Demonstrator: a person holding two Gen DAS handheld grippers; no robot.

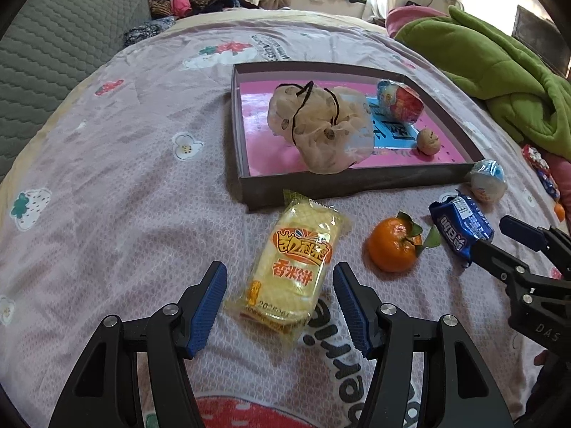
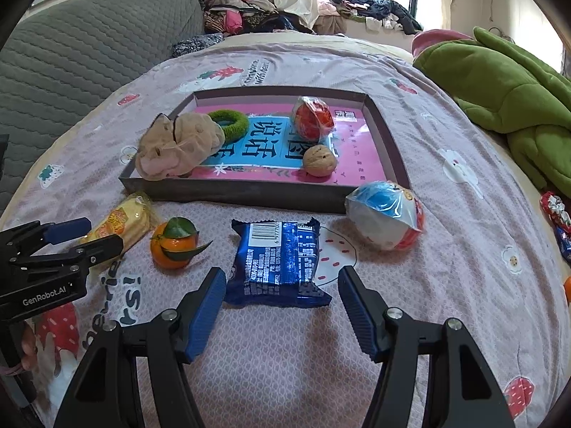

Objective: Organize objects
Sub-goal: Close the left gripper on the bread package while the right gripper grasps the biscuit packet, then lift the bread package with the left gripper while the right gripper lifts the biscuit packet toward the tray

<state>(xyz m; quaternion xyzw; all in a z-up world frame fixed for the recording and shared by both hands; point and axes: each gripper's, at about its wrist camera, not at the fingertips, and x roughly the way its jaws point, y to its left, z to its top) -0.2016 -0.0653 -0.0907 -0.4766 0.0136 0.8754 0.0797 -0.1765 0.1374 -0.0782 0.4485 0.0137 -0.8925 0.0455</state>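
Note:
A shallow dark tray [image 1: 246,135] [image 2: 228,190] lies on the bed and holds a beige pouch [image 1: 317,125] [image 2: 178,146], a green hair ring [image 2: 232,123], a red wrapped ball [image 1: 401,101] [image 2: 314,119] and a walnut [image 1: 428,141] [image 2: 319,160]. In front of it lie a yellow rice-cracker pack [image 1: 292,267] [image 2: 121,219], a tangerine [image 1: 392,246] [image 2: 173,246], a blue cookie pack [image 1: 462,224] [image 2: 278,260] and a blue-white wrapped ball [image 1: 489,180] [image 2: 387,214]. My left gripper [image 1: 280,278] [image 2: 92,235] is open around the cracker pack's near end. My right gripper [image 2: 282,285] [image 1: 499,239] is open around the cookie pack's near end.
A green blanket [image 1: 492,71] [image 2: 506,85] is bunched at the right. A grey quilted cushion [image 1: 53,50] [image 2: 82,46] stands at the left. Clothes are piled at the far side [image 2: 257,10]. Small wrapped candies [image 2: 556,217] lie at the right edge.

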